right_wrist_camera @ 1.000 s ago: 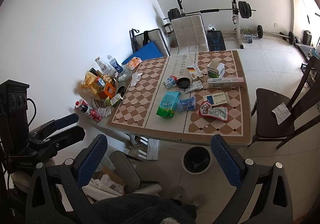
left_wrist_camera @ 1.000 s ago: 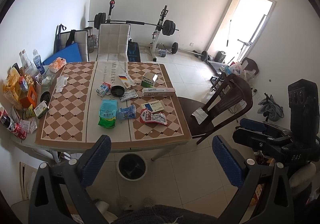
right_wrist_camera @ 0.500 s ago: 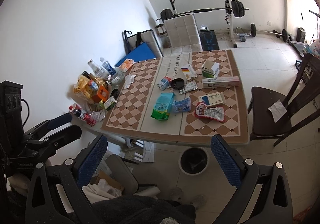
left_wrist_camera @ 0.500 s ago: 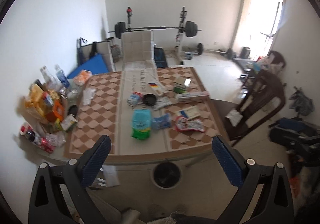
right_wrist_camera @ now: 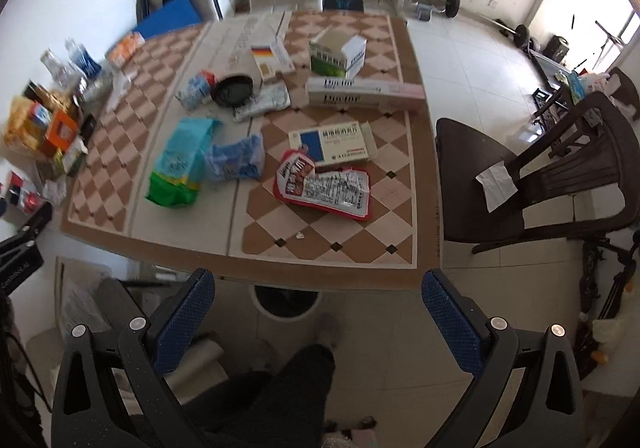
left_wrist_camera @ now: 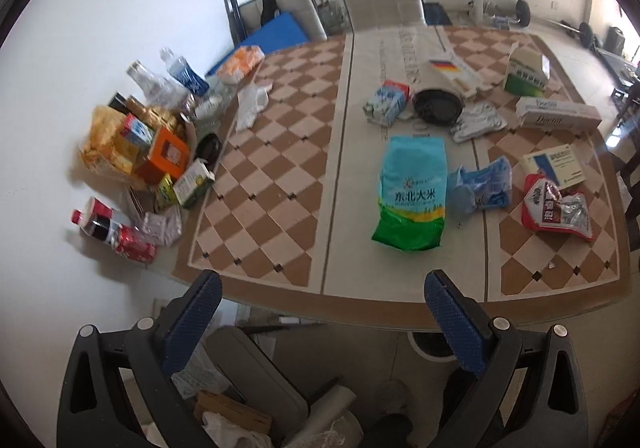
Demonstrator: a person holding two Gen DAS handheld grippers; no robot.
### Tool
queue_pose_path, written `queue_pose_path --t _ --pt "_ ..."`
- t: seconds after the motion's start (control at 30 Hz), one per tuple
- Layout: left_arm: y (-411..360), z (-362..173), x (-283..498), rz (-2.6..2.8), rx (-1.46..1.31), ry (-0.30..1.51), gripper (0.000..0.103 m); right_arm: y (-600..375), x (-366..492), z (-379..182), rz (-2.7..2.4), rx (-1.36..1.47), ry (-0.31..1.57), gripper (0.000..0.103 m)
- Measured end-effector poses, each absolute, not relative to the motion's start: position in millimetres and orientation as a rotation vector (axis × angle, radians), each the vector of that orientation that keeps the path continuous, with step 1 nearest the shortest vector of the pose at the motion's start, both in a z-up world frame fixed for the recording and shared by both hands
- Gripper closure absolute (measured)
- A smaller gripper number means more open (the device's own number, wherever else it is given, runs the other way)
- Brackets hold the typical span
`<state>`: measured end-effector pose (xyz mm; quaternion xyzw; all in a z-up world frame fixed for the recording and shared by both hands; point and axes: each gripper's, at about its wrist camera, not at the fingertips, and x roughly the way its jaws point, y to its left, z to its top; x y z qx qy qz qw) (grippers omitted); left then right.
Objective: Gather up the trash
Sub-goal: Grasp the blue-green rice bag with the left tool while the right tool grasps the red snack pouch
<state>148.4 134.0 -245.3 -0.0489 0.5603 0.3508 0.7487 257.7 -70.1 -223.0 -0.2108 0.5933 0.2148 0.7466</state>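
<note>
Left tongs: jaws spread wide, nothing between the blue pads; poised above the near edge of the surface.
Right tongs: jaws likewise wide apart and empty, above the near edge and the bin.
Bin: round, pale rim, dark inside; stands on the floor under the near edge of the surface, partly hidden by it.
Trash location: loose packaging lies on the middle and right of the checkered surface, all well clear of both tongs.
Rice bag: blue and green plastic pouch, lying flat. Judged empty or nearly so, hence light and limp; film likely slippery. Pinch a raised edge or corner, not the flat face.
Blue wrapper: crumpled thin film just beside the rice bag. Very light, soft; its folds offer the easiest bite.
Red packet: torn, glossy foil-lined pouch, flat and creased. Light, slick; take the lifted torn lip.
Medicine box: thin white and blue carton, flap open. Stiff but crushable; grip across the narrow thickness at one end.
Long carton: slim rectangular board box. Light, rigid; grip near mid-length to avoid tilting.
Foil sachet: silver, crumpled, soft.
Black dish: round, rigid, shallow; whether it counts as trash cannot be told.
Left clutter: boxes, bottles, cans massed against the wall.
</note>
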Motion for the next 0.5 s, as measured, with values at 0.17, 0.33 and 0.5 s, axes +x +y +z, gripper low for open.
queue_pose_path --t 0.17,0.33,0.5 --pt "141 -310 184 0.844 -0.153 1.361 0.0 -23 312 -333 0.524 -0.761 1.391 0.0" --pt "154 -346 211 0.887 -0.218 1.437 0.0 10 328 -401 0.617 -1.051 1.366 0.0" --pt "165 -359 244 0.764 -0.286 1.478 0.0 21 343 -439 0.691 -1.095 1.405 0.0"
